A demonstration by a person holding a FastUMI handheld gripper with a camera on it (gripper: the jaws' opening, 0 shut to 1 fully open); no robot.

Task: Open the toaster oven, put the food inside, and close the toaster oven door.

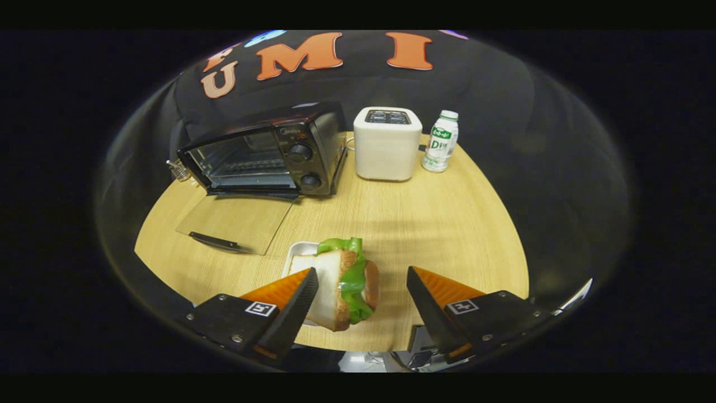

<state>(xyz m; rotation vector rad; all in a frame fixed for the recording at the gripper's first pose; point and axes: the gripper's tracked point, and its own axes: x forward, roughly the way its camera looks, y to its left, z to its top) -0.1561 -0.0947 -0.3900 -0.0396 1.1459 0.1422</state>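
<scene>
While tool [362,285] agape, sandwich [345,282] between.

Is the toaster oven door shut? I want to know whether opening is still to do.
No: the toaster oven door lies folded down flat on the table, leaving the rack inside exposed.

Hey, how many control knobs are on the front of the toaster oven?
2. The upper knob and the lower knob sit one above the other on the toaster oven, right of its open door. None seems hidden. The open gripper straddles the sandwich.
</scene>
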